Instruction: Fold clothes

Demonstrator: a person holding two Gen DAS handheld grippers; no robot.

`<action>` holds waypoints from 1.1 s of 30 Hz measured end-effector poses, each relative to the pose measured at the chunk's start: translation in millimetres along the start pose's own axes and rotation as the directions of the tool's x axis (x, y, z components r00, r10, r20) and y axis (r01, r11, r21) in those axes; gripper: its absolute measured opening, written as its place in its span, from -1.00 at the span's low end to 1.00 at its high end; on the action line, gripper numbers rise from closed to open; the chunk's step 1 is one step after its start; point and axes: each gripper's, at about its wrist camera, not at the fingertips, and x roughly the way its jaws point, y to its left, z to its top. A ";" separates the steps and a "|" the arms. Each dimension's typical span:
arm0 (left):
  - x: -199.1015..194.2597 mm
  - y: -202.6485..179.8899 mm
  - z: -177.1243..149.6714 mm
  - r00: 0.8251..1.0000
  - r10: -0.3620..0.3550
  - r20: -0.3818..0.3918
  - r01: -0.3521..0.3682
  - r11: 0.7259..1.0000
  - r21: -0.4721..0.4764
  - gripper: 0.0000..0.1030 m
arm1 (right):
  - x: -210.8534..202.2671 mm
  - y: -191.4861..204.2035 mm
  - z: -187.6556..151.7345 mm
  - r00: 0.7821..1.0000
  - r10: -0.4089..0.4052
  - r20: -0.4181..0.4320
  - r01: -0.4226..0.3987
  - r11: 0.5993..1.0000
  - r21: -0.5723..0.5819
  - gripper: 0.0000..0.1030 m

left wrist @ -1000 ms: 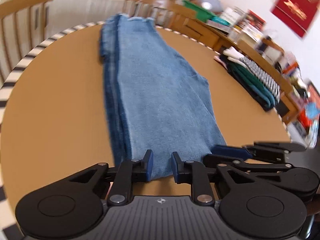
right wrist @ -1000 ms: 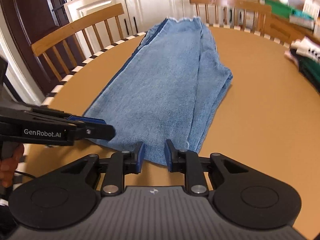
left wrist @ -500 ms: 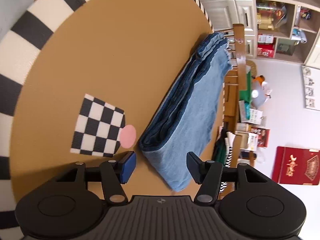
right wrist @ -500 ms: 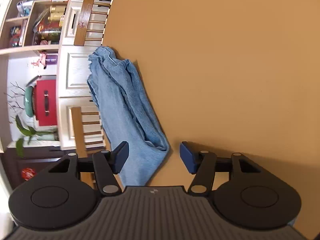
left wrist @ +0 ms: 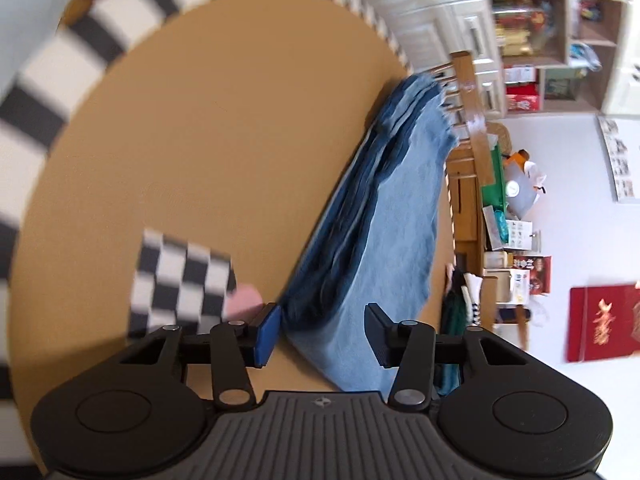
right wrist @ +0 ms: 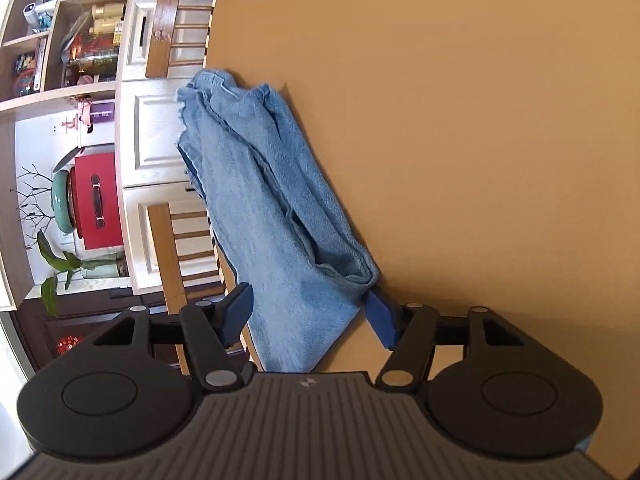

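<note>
Legibly, almost nothing can be read: the red hanging (left wrist: 604, 322) on the wall carries gold characters too smeared to make out, and the boxes and packets on the shelves (right wrist: 80, 32) are too small for their print. Both views are rolled sideways, and the left wrist view is blurred by motion, so the checkered marker (left wrist: 180, 280) with its pink dot and the black-and-white striped rim (left wrist: 60, 56) of the table (left wrist: 200, 140) look soft. The folded jeans (left wrist: 384, 232) lie on the tan tabletop as a long, narrow stack, pale blue denim on the broad face and darker blue layers along one edge, with a frayed hem at the far end near a wooden chair back (right wrist: 166, 20). Their near end runs down behind each gripper's body and is cut off there. The left gripper (left wrist: 320, 334) is spread wide with the near end of the jeans lying between its fingers, not squeezed. The right gripper (right wrist: 310, 314) is likewise spread, one blue pad (right wrist: 380, 320) touching the rolled fold of the jeans (right wrist: 272, 216), the other beside the cloth. A dark green garment (left wrist: 454, 312) shows only partly past the table's edge.
</note>
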 end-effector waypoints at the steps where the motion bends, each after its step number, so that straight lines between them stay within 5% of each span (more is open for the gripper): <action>1: 0.8 -0.3 1.7 1.000 -0.006 0.001 0.006 1.000 0.006 0.02 | 0.2 0.3 0.3 1.000 0.005 0.003 -0.004 1.000 -0.008 0.23; 8: 6.5 -9.5 7.7 0.999 -0.002 -0.054 0.006 0.997 0.071 0.08 | -3.6 18.2 3.1 0.998 -0.064 0.022 0.067 0.978 -0.196 0.30; 11: 7.8 -6.5 8.5 0.997 -0.017 -0.075 0.022 0.998 0.064 0.09 | -4.7 3.0 14.0 1.000 0.004 0.004 -0.004 0.998 -0.070 0.27; 15: 9.2 -4.3 11.5 0.994 -0.026 -0.109 0.030 0.999 0.036 0.17 | 1.4 4.8 18.1 0.998 0.003 -0.065 -0.007 0.999 -0.053 0.42; 18: 11.3 -1.5 13.0 0.991 -0.035 -0.129 0.039 0.999 0.025 0.17 | 6.2 1.9 15.5 0.986 -0.020 -0.166 0.010 0.998 -0.058 0.27; 21: 13.7 -3.3 12.8 0.992 -0.026 -0.124 0.030 0.999 0.033 0.15 | 3.9 5.1 11.9 0.996 -0.030 -0.082 0.022 0.995 -0.100 0.15; 28: 8.6 -12.5 2.0 0.984 0.051 -0.172 -0.040 0.997 0.069 0.15 | -5.7 15.0 10.0 0.995 -0.075 -0.062 0.061 0.979 -0.196 0.16; 33: 17.1 -23.0 -1.4 0.990 0.057 -0.125 -0.043 0.993 0.114 0.20 | -11.4 7.7 18.6 0.998 -0.030 -0.054 0.023 0.991 -0.129 0.31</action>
